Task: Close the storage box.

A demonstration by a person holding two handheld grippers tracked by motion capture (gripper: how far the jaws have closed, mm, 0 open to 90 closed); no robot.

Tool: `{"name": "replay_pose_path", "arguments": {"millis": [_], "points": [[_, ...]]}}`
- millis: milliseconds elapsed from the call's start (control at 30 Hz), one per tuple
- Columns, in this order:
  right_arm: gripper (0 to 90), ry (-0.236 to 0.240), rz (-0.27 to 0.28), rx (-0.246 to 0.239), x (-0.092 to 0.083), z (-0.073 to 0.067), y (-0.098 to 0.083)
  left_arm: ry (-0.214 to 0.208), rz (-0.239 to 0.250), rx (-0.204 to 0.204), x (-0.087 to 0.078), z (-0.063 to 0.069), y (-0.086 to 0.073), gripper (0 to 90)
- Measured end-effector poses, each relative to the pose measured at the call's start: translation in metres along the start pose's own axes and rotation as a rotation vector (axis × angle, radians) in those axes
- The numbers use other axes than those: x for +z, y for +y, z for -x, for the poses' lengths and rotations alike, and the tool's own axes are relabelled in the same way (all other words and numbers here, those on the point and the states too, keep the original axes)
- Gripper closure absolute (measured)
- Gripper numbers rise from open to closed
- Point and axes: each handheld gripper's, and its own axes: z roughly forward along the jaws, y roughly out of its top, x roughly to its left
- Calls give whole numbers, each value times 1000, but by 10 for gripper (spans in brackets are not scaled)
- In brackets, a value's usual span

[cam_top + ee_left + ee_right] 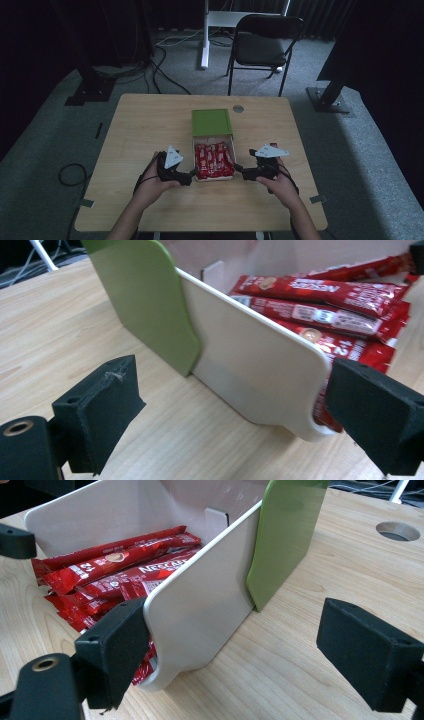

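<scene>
A light wooden table (150, 130) has a round hole (238, 108) near its far edge. Beyond it, a black folding chair (262, 45) stands on grey carpet (45, 150) beside a white stand (205, 35). Black cables (160, 70) lie across the floor.

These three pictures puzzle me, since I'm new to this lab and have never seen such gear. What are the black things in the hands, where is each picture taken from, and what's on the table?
A person sits at a wooden table and holds a hand-operated two-jaw tool in each hand: the left gripper and the right gripper. The high view comes from a fixed camera above the person. The other two come from cameras riding on each gripper, looking along its black jaws.

On the table lies a white tray pulled partly out of a green sleeve and holding red sachets.

Nothing is held. Both grippers stand open, one at each side of the tray's near end, with a jaw reaching around the tray wall.
</scene>
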Motion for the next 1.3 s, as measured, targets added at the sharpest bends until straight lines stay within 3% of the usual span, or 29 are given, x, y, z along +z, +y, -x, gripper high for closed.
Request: {"name": "replay_pose_path", "arguments": {"millis": [67,433,1033,1300], "points": [[126,2,0,0,0,1,0,-8,-2,-12,1,-2,0,83],[126,-9,3,4,3,2,2,12,-7,4,6,-3,2,83],[126,-13,-8,-14,10,5,8,26,-6,-51,14,-10,2,83],[125,-16,-10,-9,12,8,9,23,-13,-50,18,-11,4,83]]}}
